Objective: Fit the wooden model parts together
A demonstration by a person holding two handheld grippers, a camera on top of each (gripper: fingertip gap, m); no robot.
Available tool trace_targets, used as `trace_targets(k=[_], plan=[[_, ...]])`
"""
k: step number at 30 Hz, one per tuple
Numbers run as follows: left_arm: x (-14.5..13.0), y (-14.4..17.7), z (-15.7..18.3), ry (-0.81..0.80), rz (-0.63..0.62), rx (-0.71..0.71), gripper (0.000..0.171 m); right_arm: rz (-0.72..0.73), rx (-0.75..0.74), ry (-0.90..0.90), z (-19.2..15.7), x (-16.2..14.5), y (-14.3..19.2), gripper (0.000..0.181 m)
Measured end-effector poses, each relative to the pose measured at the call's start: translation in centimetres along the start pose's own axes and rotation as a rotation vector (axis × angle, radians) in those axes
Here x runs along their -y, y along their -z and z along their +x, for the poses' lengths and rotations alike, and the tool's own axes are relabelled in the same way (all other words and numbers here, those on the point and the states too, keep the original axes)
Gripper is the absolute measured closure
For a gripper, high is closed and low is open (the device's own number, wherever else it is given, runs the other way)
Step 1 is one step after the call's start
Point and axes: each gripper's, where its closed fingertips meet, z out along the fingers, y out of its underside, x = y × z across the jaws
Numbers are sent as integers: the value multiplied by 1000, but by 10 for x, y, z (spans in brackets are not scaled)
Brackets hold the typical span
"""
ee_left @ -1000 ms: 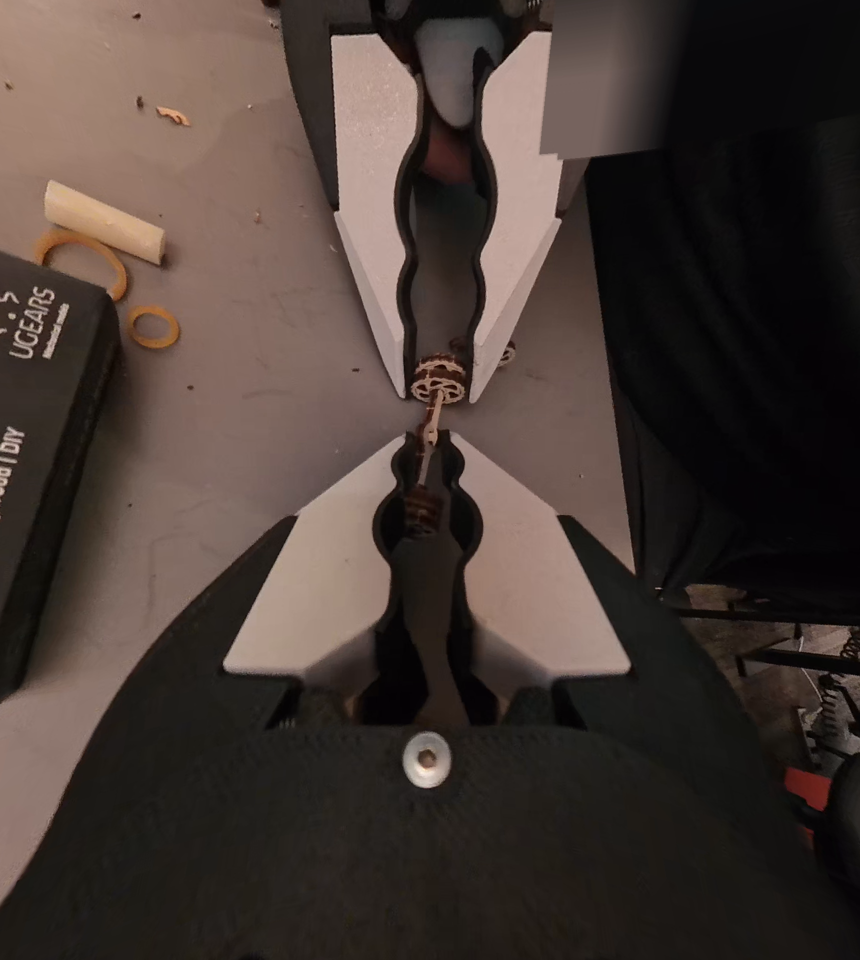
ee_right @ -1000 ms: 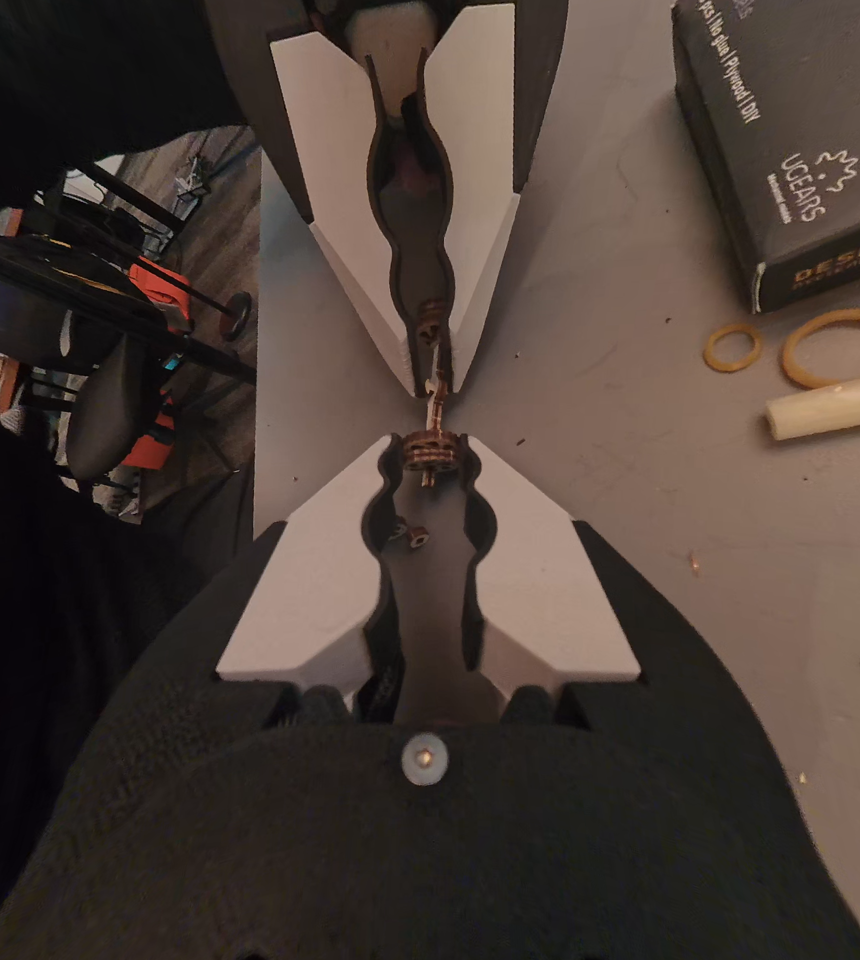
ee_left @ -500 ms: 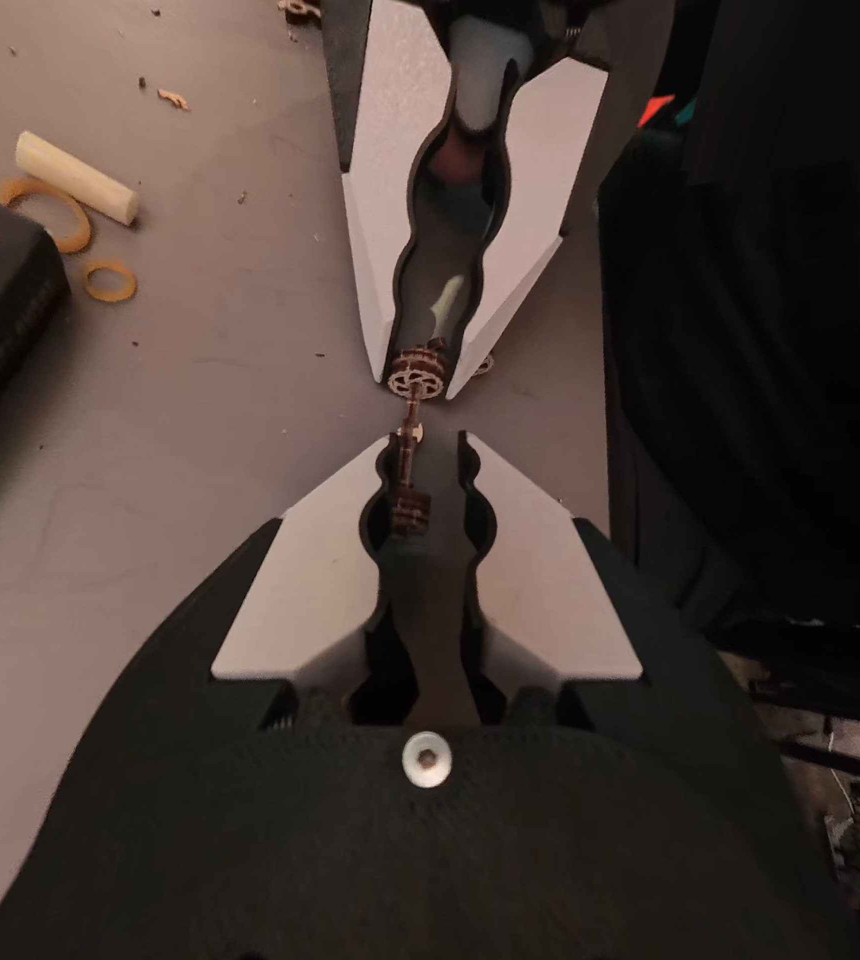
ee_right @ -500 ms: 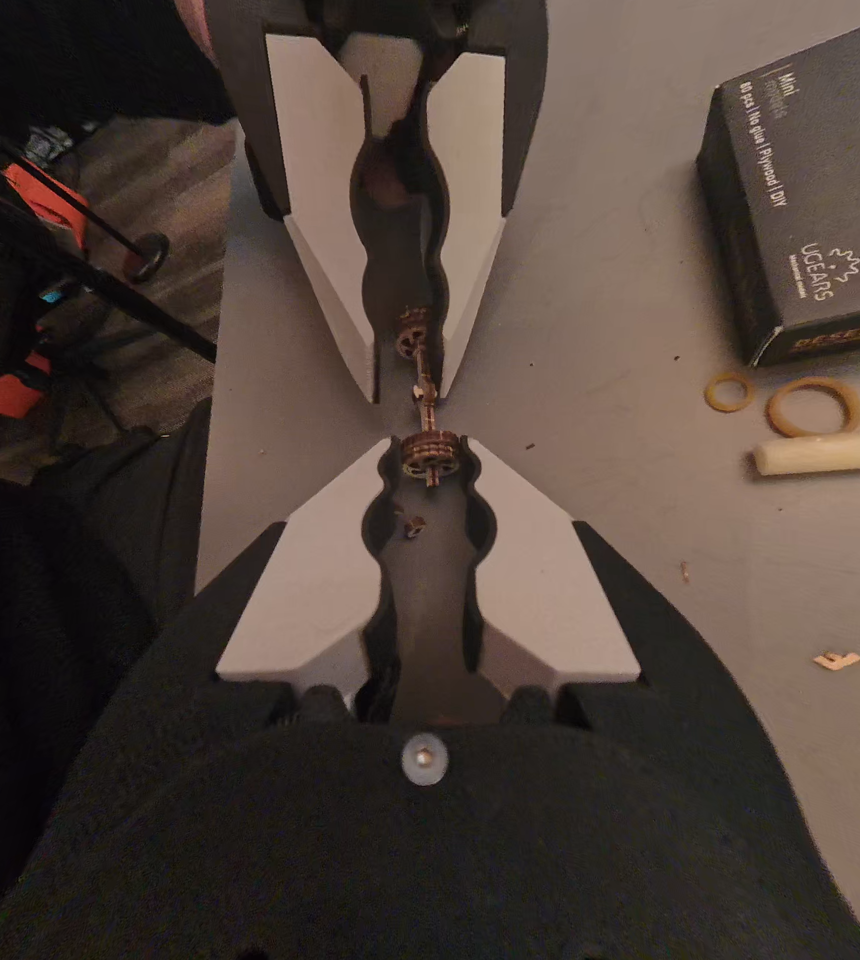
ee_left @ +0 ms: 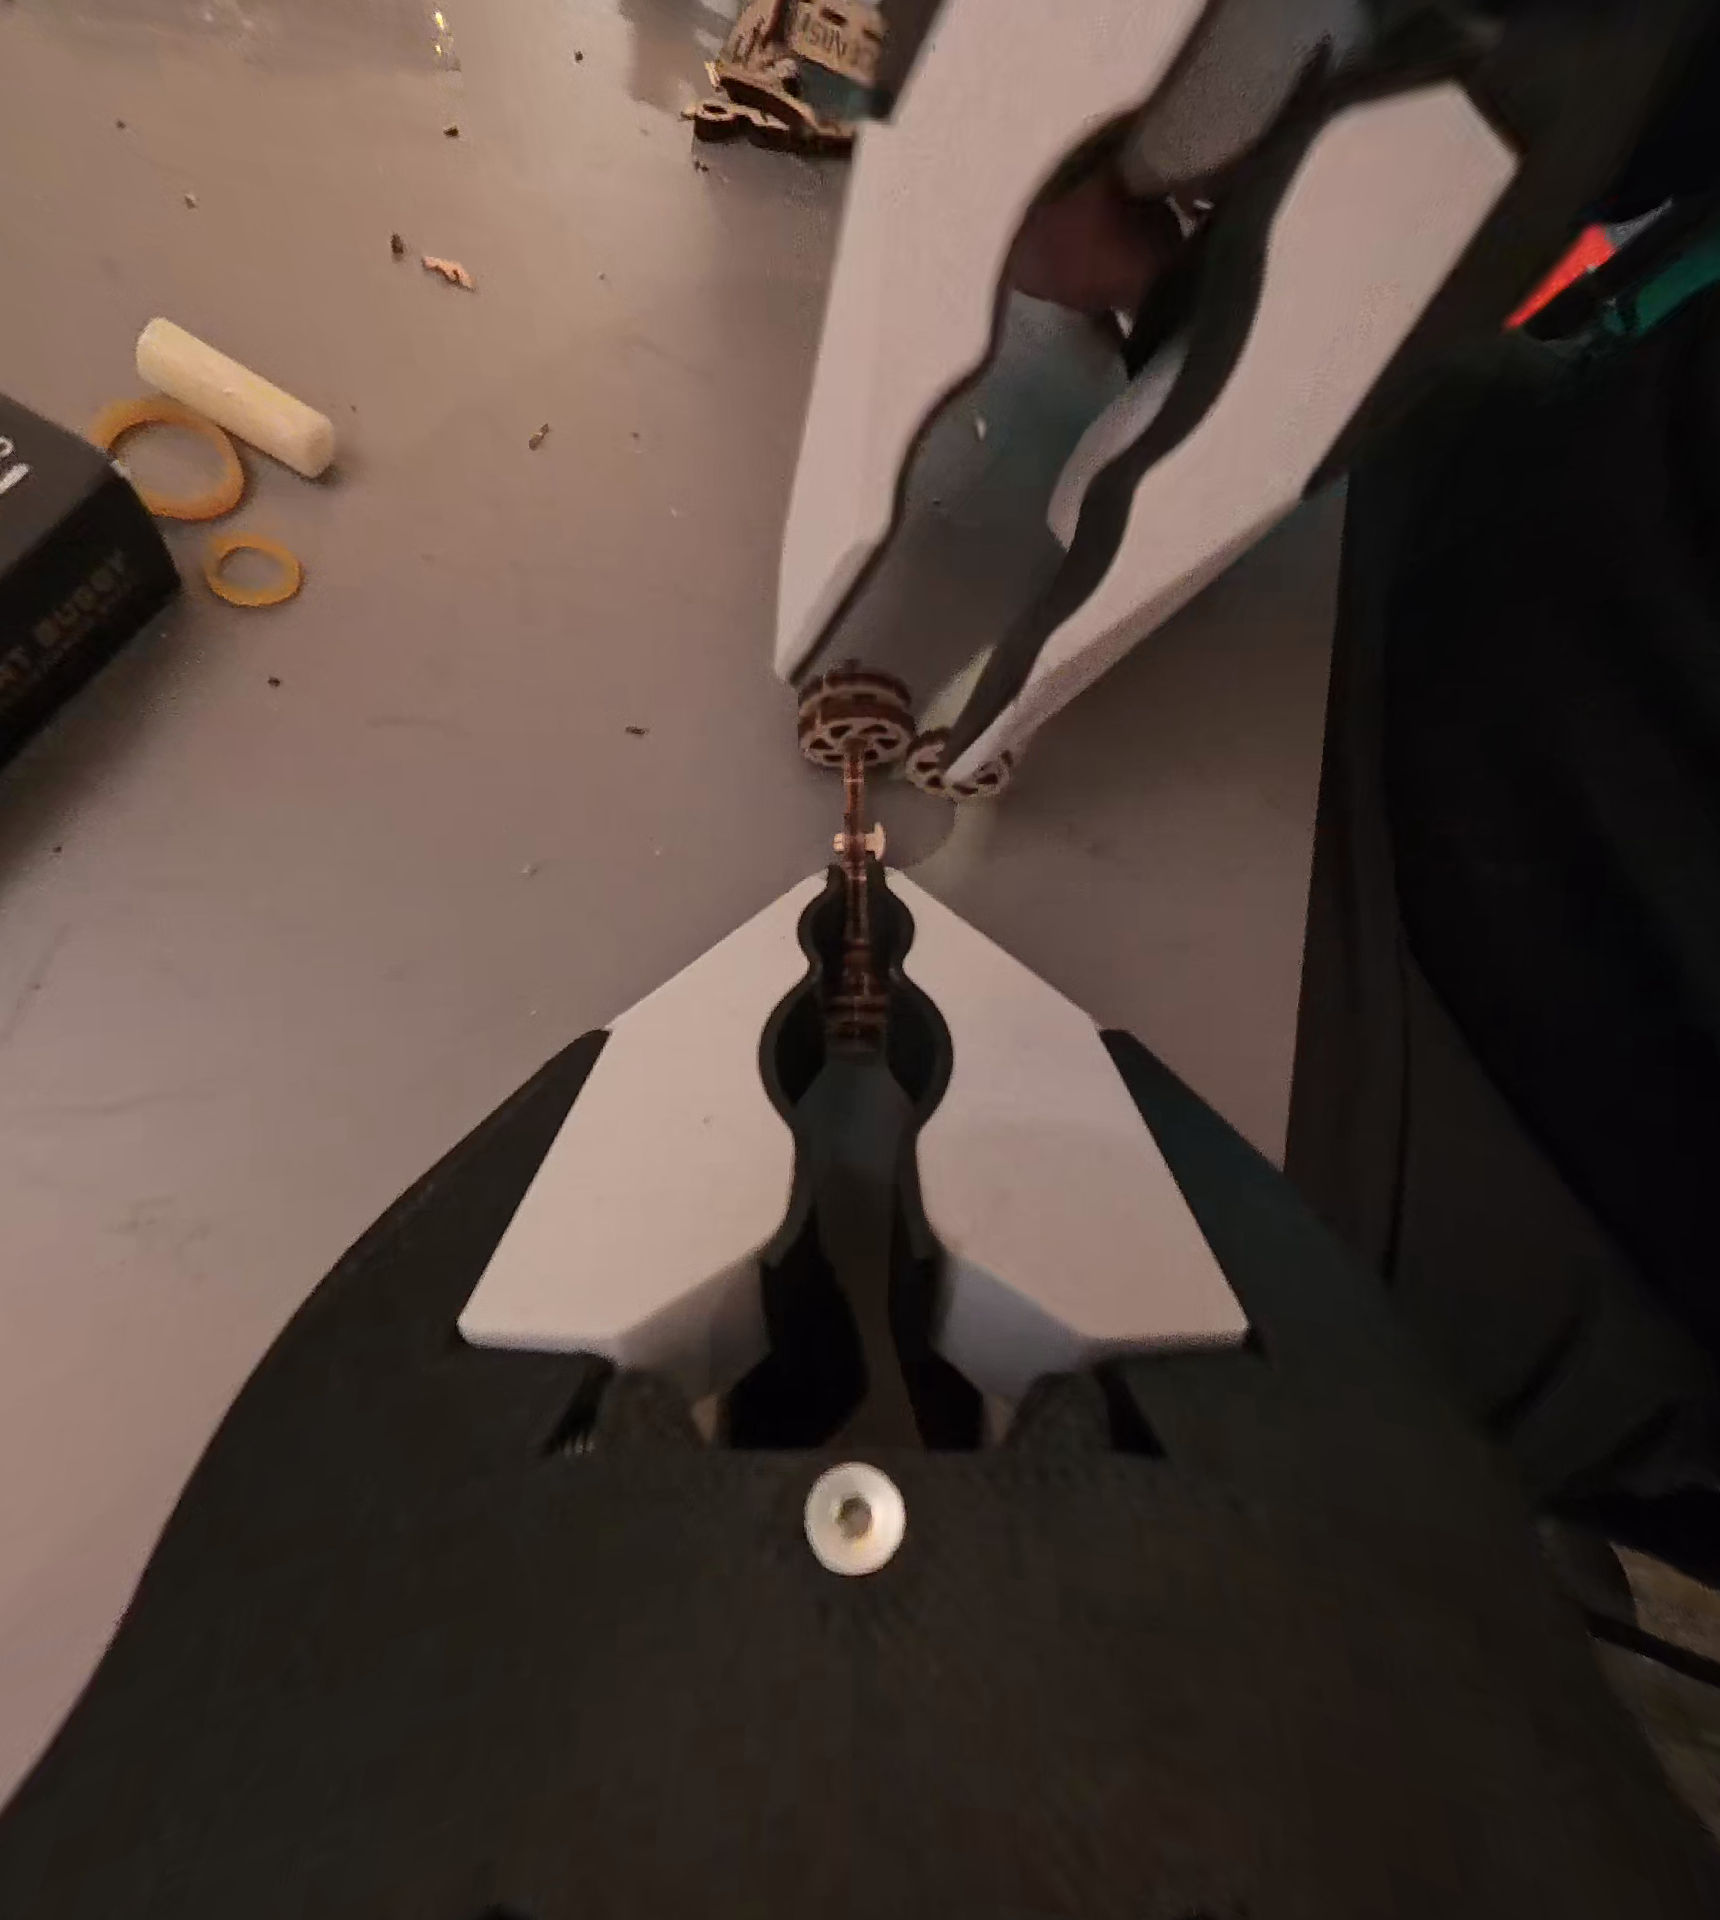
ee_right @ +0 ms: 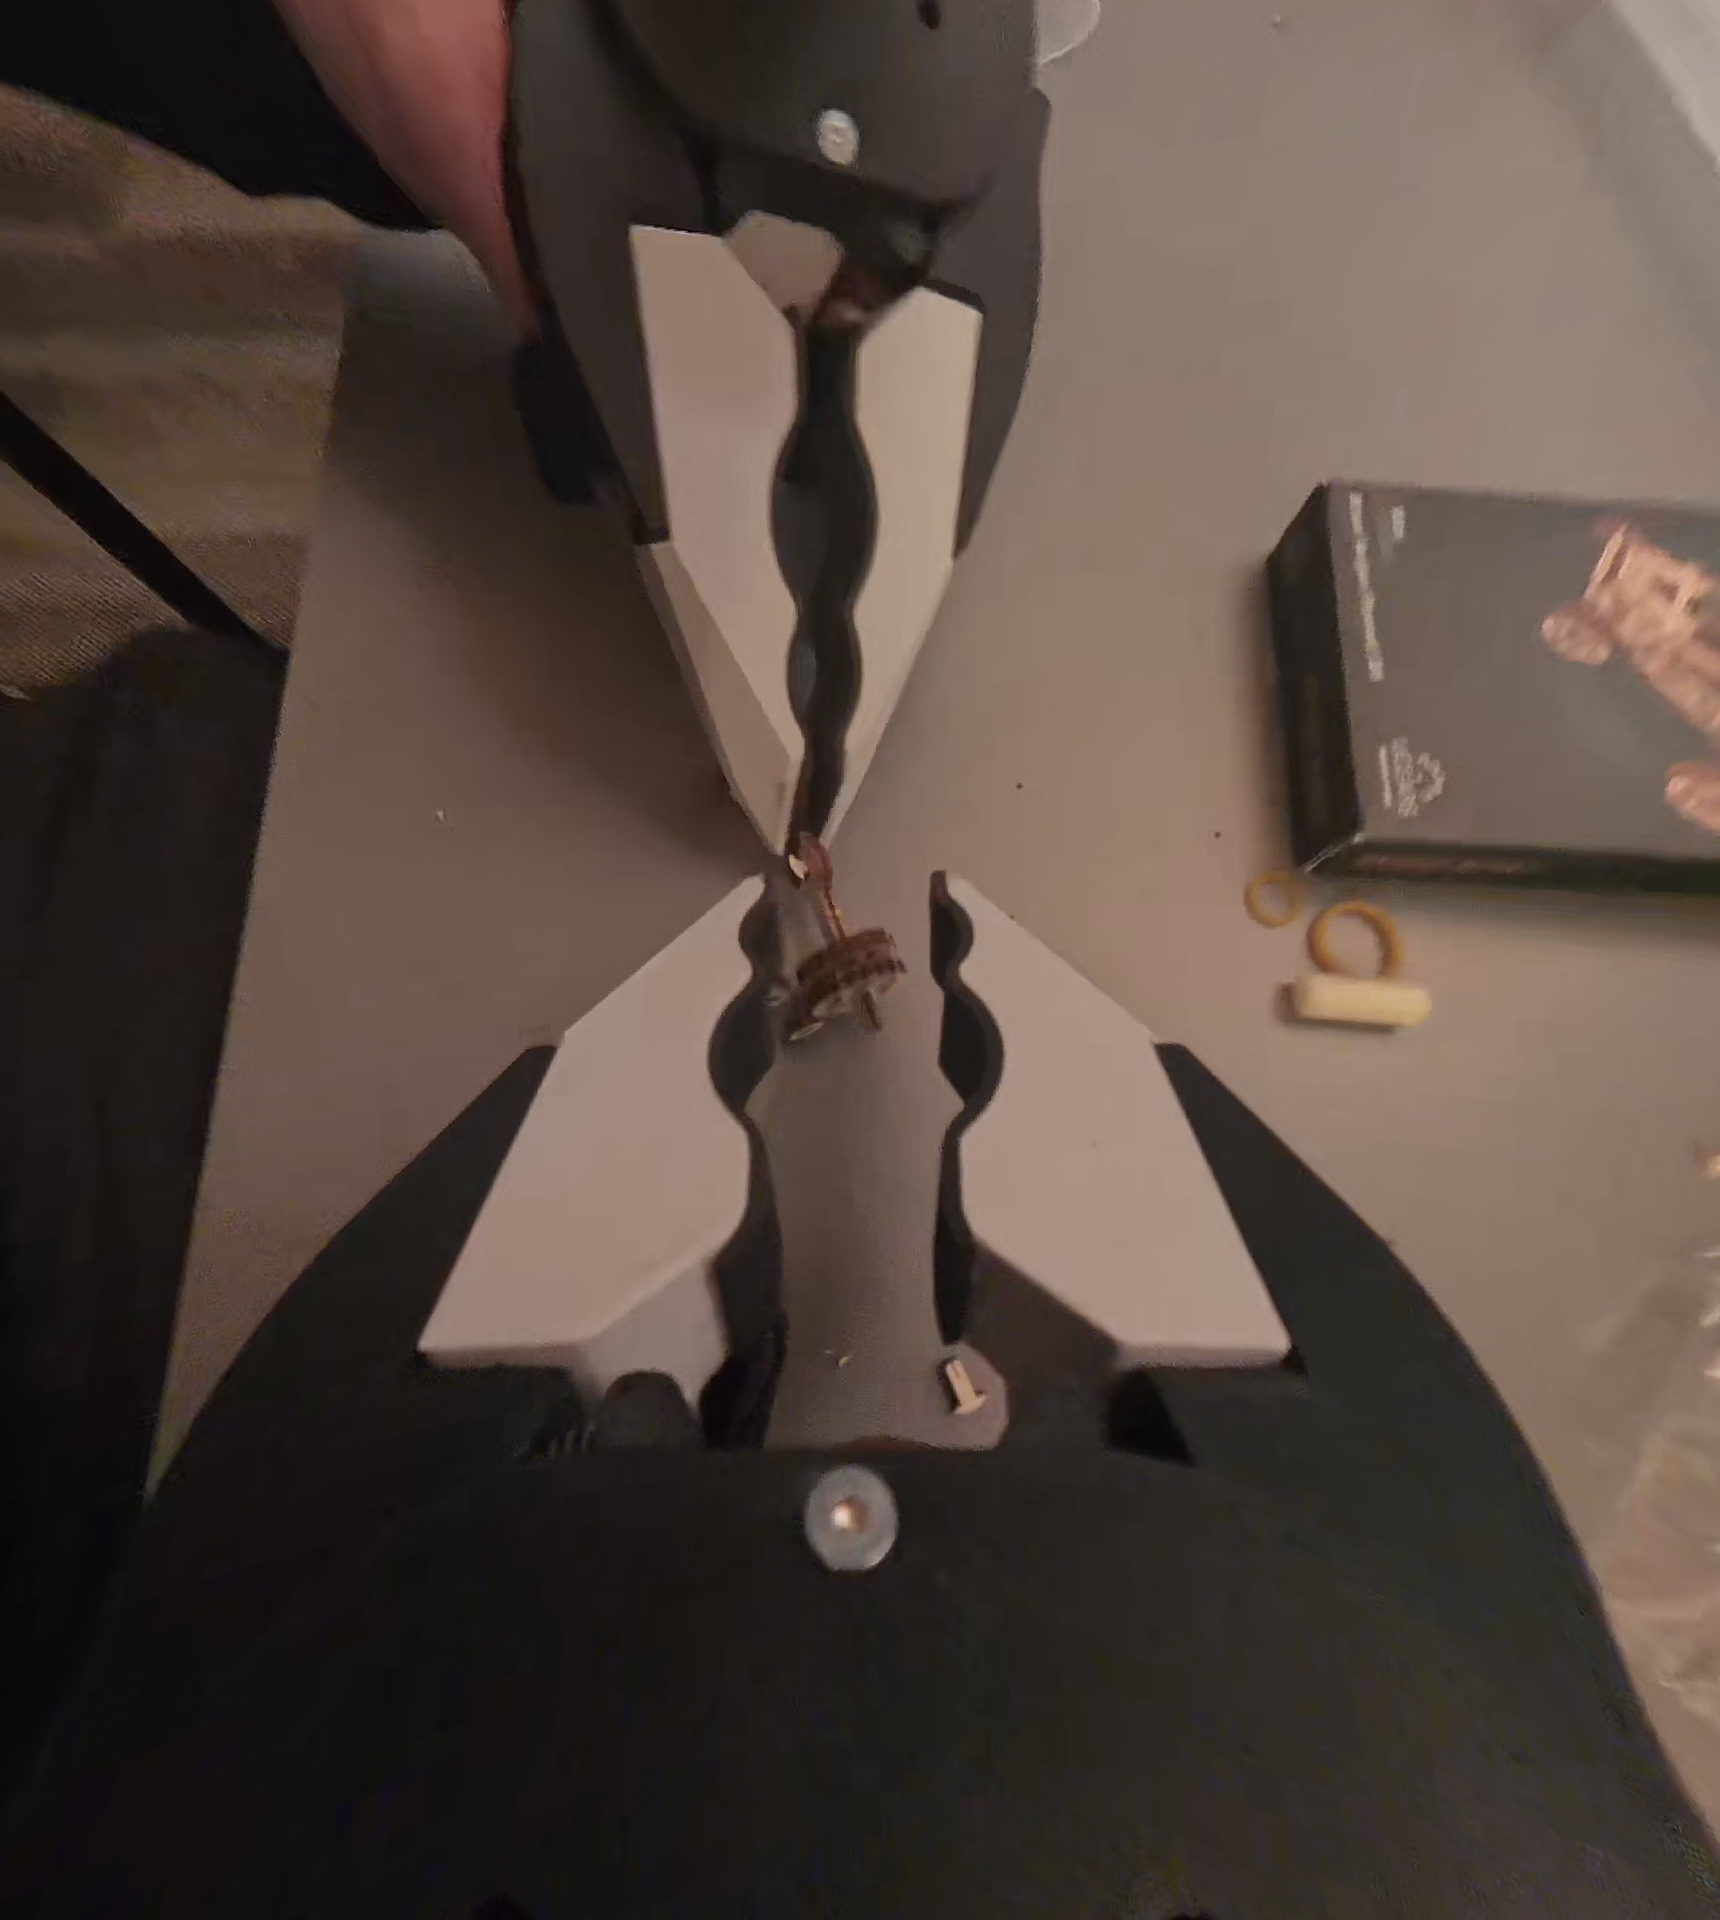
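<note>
Wooden axle (ee_left: 854, 940) pinched by left gripper (ee_left: 858, 883); right gripper (ee_right: 851, 894) spread wide.

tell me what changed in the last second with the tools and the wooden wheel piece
The right tool opened and let go of the wooden wheel, which now hangs on its axle between the spread fingers. The left tool stayed shut on the axle. The black box, rubber rings and white stick lie as before.

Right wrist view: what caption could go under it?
Open right gripper around a wooden wheel whose axle the left gripper pinches.
</note>
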Motion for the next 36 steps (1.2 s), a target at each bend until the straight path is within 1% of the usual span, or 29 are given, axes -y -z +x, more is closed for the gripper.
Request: trace_targets(k=[1, 3, 6, 8, 21, 33, 36], plan=[[1, -2, 1, 7, 6, 4, 171, -14, -26, 55, -2, 0, -2, 161], [3, -4, 1, 22, 22, 19, 171, -64, -43, 113, -5, -7, -10, 164], [3, -2, -1, 16, 32, 55, 171, -61, -26, 84, -6, -12, -15, 173], [2, -3, 0, 5, 35, 68, 171, -46, -13, 67, -7, -13, -15, 175], [4, -3, -2, -10, 42, 87, 171, 20, 112, -108, -8, -13, -16, 177], [5, -5, -4, -72, 32, 148, 170, 10, 208, -214, -6, -13, -17, 179], [5, -5, -4, -98, 25, 166, 170, 8, 215, -214, -6, -13, -17, 178]])
